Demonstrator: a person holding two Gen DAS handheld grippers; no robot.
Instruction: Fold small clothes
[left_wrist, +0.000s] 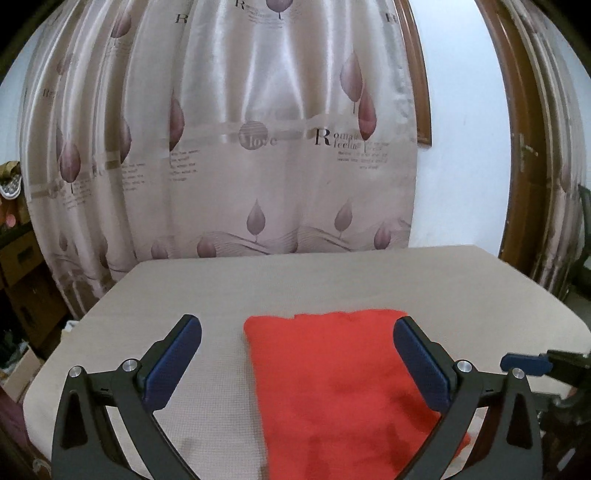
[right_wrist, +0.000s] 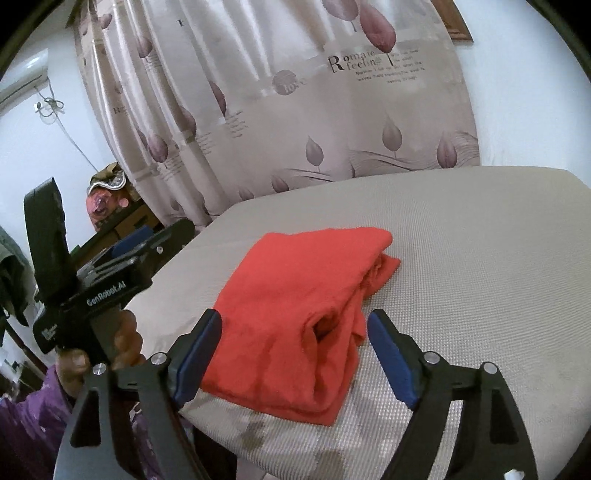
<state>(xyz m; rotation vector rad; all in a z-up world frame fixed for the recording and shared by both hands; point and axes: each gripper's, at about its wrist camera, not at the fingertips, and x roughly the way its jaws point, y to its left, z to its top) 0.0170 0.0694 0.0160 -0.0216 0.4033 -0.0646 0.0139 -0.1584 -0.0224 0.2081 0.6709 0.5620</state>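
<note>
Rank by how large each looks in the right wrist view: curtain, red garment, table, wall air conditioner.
1. Curtain and table: similar, unsure.
2. Red garment.
3. Air conditioner, smallest, partly cut off.

One folded red garment (left_wrist: 332, 384); one table (left_wrist: 207, 288); one curtain (left_wrist: 229, 147); two tools.

— Beyond the far edge of the beige woven table top (left_wrist: 332, 280) we see a glossy cream curtain printed with mauve leaves and lettering (left_wrist: 236, 147).

— Agreed. We also see a brown wooden door frame (left_wrist: 517, 155) against the pale wall, past the table's far right corner.

— And cardboard boxes (left_wrist: 22, 266) stacked off its left edge, with a white air conditioner (right_wrist: 22, 79) high on the wall.
</note>
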